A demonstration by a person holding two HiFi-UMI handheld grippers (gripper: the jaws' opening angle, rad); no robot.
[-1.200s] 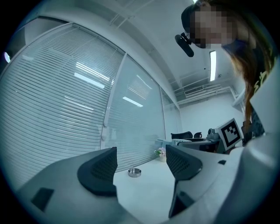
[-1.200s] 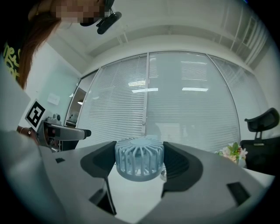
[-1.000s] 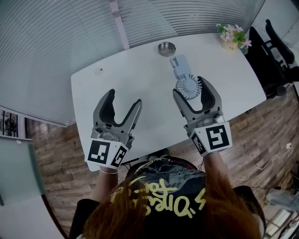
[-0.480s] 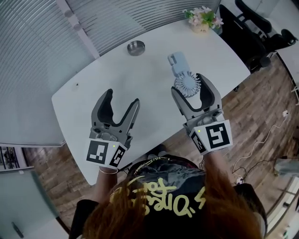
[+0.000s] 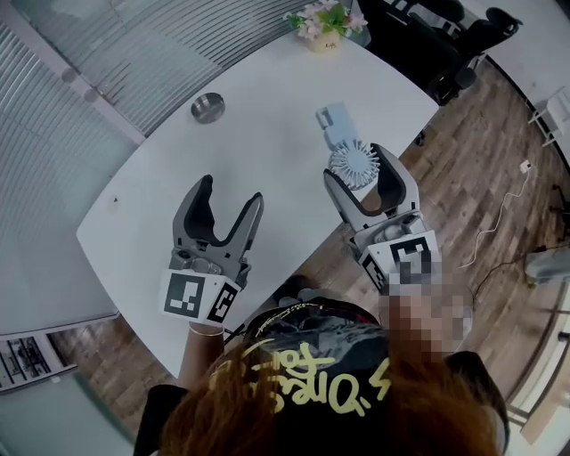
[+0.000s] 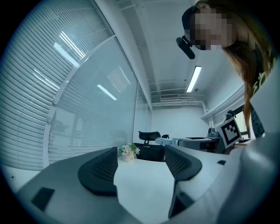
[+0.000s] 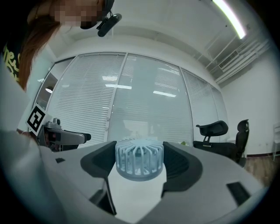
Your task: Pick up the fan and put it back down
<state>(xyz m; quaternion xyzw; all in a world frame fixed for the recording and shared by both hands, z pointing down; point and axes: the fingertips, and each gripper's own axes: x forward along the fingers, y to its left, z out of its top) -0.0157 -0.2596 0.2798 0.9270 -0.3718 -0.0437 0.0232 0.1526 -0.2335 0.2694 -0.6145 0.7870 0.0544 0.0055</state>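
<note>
A pale blue small fan (image 5: 354,165) with a round grille head and a boxy base (image 5: 334,120) is between the jaws of my right gripper (image 5: 356,169), which is shut on the head. In the right gripper view the fan's ribbed head (image 7: 139,158) touches both pads, above the white table (image 5: 267,151). My left gripper (image 5: 230,191) hangs over the table's near side, open, with nothing between its fingers. The left gripper view shows its two dark pads (image 6: 100,175) apart, with bare tabletop between them.
A small metal bowl (image 5: 207,107) sits near the table's far edge. A pot of flowers (image 5: 322,22) stands at the far right corner. Black office chairs (image 5: 427,36) stand beyond that end, on wood flooring. Glass walls with blinds run behind the table.
Both grippers have swung toward the table's right end. The fan has stayed in the right gripper and is now farther from the metal bowl, near the table's front edge.
</note>
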